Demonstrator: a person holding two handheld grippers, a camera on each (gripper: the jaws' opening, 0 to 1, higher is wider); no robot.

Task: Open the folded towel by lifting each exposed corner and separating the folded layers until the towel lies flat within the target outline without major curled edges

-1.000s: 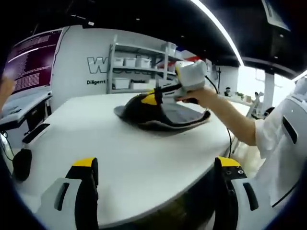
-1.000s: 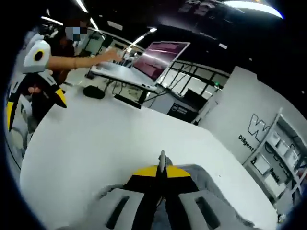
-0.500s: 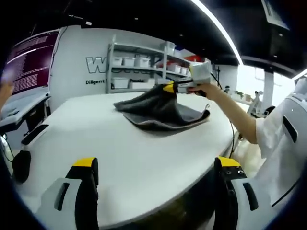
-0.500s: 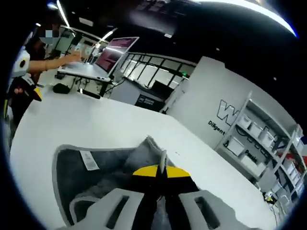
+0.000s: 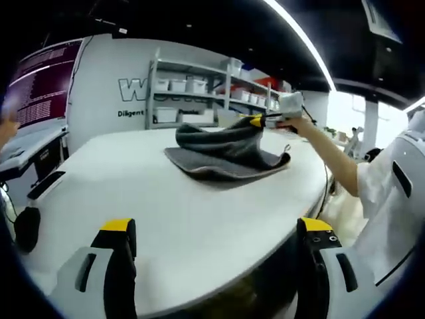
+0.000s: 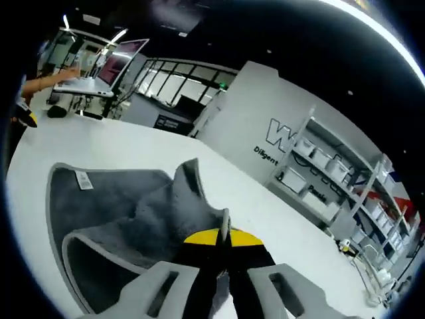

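A dark grey towel [image 5: 222, 156] with a pale edge lies on the round white table [image 5: 146, 206], its upper layer lifted and pulled to the right. My right gripper [image 5: 257, 121] is shut on a corner of that layer, held by a person's hand above the table's far right side. In the right gripper view the towel [image 6: 126, 222] spreads below the shut yellow-tipped jaws [image 6: 222, 236], with a white label [image 6: 83, 179] on its lower layer. My left gripper [image 5: 216, 232] stands open over the near table edge, well short of the towel, nothing between its jaws.
A shelf rack with white bins [image 5: 192, 93] stands behind the table against a lettered wall. A monitor [image 5: 43, 83] and a desk are at the left. The person's sleeve and body [image 5: 392, 193] are at the right. A dark mouse [image 5: 30, 226] lies near the left edge.
My right gripper has moved to the right and away with the towel corner, drawing the upper layer off the lower one. The left gripper has stayed still and open.
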